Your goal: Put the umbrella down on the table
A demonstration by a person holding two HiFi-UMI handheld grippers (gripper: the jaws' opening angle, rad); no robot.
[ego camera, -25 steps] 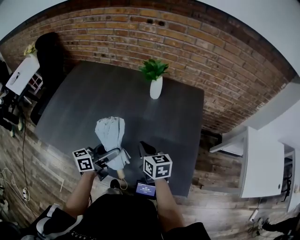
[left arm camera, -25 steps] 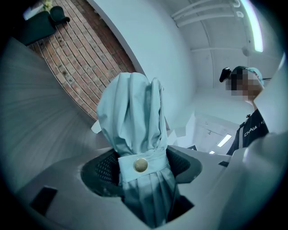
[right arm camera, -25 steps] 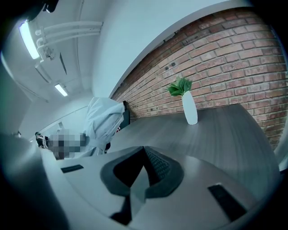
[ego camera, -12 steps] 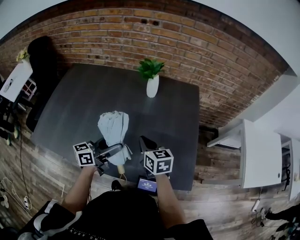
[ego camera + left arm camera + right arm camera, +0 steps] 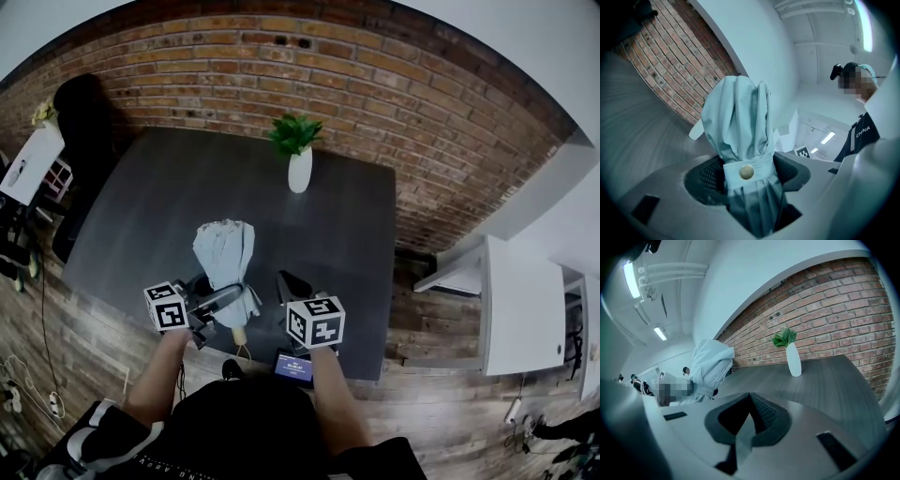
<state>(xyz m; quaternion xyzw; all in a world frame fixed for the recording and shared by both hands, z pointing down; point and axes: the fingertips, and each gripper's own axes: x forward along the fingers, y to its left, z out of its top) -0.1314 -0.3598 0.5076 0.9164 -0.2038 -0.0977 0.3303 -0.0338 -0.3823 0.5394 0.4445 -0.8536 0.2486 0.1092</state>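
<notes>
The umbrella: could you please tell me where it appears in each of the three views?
Head view: the umbrella is low and left of centre, over the near edge of the table.
Left gripper view: the umbrella is in the centre, clamped between the jaws.
Right gripper view: the umbrella is left of centre.
Shared landmark: the brick wall.

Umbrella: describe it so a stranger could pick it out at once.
Start at the dark grey wooden table before the red brick wall. At its near edge the left tool grips a folded pale blue fabric umbrella, bound by a strap with a metal snap. The white vase holding a green plant, back by the wall, is smooth and rigid; the umbrella is crumpled cloth.
</notes>
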